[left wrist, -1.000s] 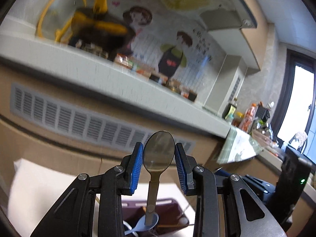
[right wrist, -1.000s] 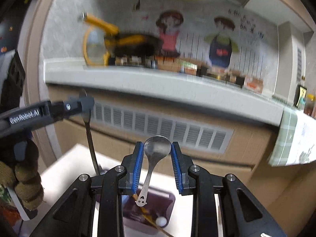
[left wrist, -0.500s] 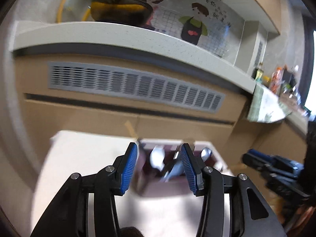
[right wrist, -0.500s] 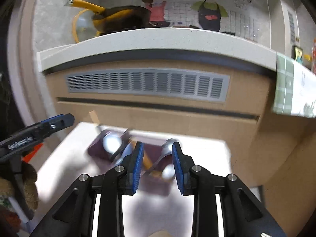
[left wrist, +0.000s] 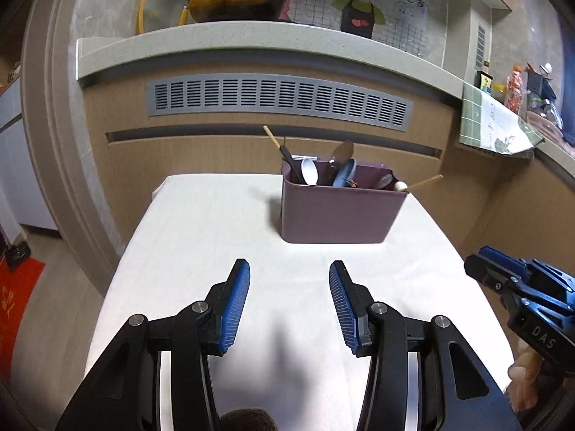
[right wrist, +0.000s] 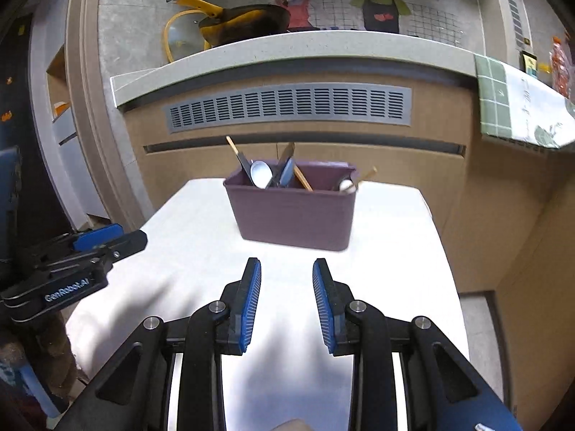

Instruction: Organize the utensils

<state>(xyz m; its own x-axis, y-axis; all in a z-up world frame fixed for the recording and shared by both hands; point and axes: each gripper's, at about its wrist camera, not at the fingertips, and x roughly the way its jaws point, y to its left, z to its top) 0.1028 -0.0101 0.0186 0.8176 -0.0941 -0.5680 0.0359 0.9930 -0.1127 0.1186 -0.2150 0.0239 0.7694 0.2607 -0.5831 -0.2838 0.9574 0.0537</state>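
White table (left wrist: 201,237) bare, purple bin (left wrist: 337,215) near far edge

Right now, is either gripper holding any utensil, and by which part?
Nothing is held. The left gripper and right gripper both stand with open, empty jaws; the utensils sit in the purple holder.

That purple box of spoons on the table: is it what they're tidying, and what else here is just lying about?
Part of the job:
- purple box, spoons and chopsticks standing in it
- left gripper, open, nothing in it
- right gripper, open, nothing in it

Just lying about:
- yellow-handled pan on the counter
- checked cloth
- wall cartoon
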